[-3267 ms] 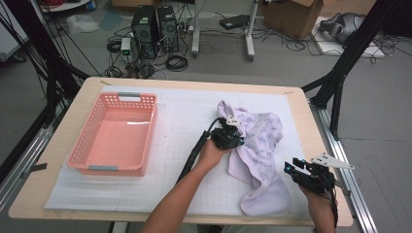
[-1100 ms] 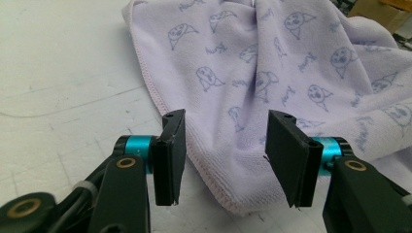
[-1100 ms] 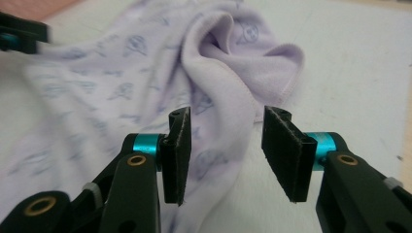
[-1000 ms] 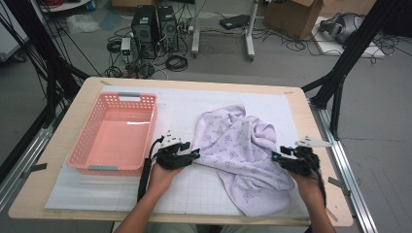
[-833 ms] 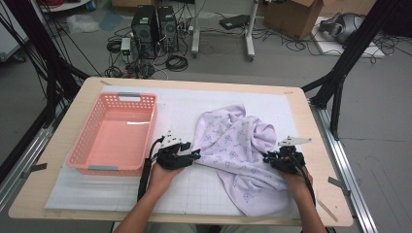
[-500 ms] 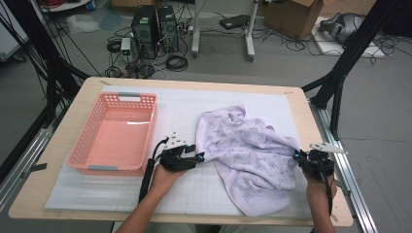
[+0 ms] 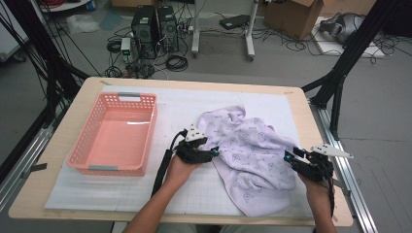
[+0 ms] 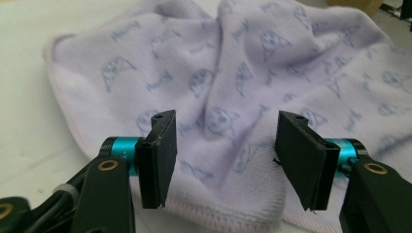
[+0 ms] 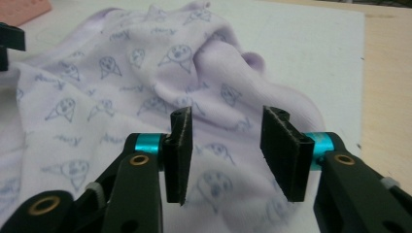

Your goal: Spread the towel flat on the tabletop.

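1. The towel (image 7: 248, 155), lilac with a small printed pattern, lies rumpled but mostly opened out on the white mat (image 7: 97, 194) of the counter (image 7: 301, 107). It sits between the two tools: just ahead of the left tool (image 7: 206, 154) and beside the right tool (image 7: 297, 162).

2. What has changed: a few seconds ago the left tool held the cloth bunched up near the middle of the counter. Since then the towel has been drawn out flatter and let go, and the right tool has swung out to the cloth's outer edge.

3. Left tool now: jaws wide apart and empty in the left gripper view, with the towel's stitched hem (image 8: 228, 213) lying directly in front of and between them, untouched.

4. Right tool now: jaws parted to a medium gap and empty in the right gripper view, with a raised fold (image 9: 218, 58) farther ahead.

5. What it means: the spreading pull looks finished, and both tools seem to be re-gripping at opposite edges. The likely next step is a fresh pinch on each side, to smooth or fold the cloth.

6. The pink basket (image 7: 116, 133) stands empty beyond the left tool's outer side, well apart from the towel.
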